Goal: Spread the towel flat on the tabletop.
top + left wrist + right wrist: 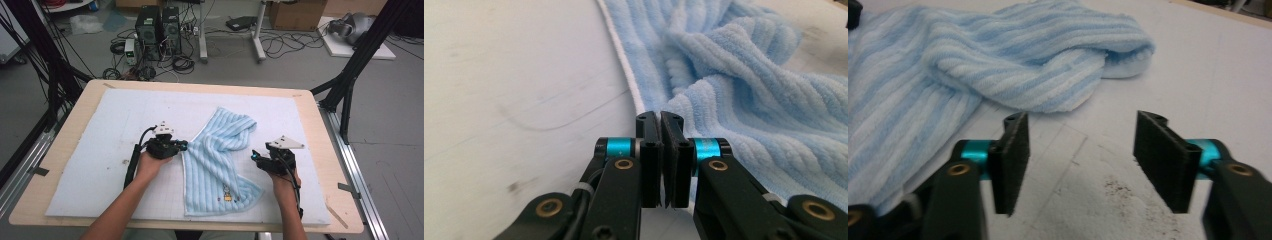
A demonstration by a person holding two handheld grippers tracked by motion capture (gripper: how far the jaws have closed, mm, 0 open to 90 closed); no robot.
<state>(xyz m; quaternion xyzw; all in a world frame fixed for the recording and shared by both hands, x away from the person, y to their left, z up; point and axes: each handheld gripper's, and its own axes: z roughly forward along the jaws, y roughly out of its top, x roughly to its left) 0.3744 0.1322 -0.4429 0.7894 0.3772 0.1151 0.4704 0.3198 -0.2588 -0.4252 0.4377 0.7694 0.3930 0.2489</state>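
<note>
two grippers flank the blue towel: left closed, right spread.

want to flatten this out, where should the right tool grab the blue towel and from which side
Probably the folded-over end of the blue towel, on its right-hand side. That end is doubled over and humped above the white mat, so its edge gives the open right tool some thickness to close on. Come in low from the right, along the mat, where bare space lies in front of the jaws.

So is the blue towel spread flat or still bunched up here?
Partly bunched. The blue striped towel lies flat at its near end, but its far end is folded over itself into a thick roll, seen in the right gripper view.
</note>
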